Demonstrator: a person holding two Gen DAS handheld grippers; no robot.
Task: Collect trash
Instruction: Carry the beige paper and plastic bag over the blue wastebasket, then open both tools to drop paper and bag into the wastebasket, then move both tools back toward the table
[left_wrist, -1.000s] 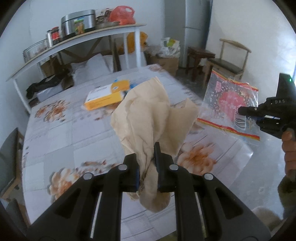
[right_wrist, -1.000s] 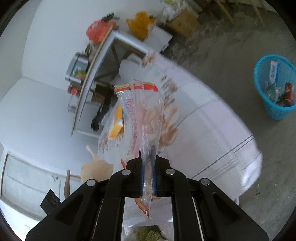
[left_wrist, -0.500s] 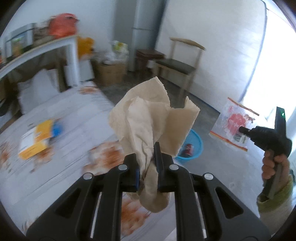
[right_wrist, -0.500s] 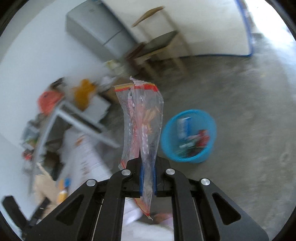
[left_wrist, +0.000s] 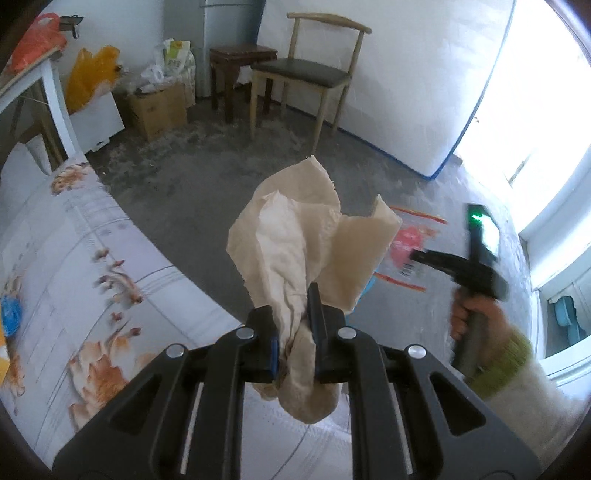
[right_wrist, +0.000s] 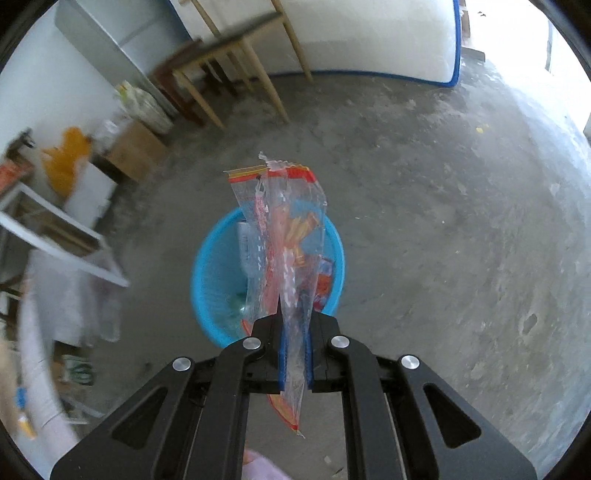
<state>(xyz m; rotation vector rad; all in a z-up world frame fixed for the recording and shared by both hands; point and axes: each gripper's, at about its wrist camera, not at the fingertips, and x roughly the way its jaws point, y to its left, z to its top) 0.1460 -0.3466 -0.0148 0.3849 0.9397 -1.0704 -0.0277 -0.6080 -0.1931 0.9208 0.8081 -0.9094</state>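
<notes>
My left gripper is shut on a crumpled beige paper napkin, held out past the edge of the flowered table. My right gripper is shut on a clear plastic bag with red print, which hangs directly over a round blue trash basket on the concrete floor. The basket holds several pieces of rubbish. In the left wrist view the right gripper shows at the right, blurred, in a hand with a green cuff, and the plastic bag is partly hidden behind the napkin.
A wooden chair and a dark stool stand by the far wall. Cardboard boxes and an orange bag sit beside a white shelf leg. A white mattress leans on the wall. Concrete floor lies around the basket.
Both grippers have swung away from the table toward the floor, each keeping its hold. The right gripper has tilted down, and the blue basket has come from the right to directly under the bag.
</notes>
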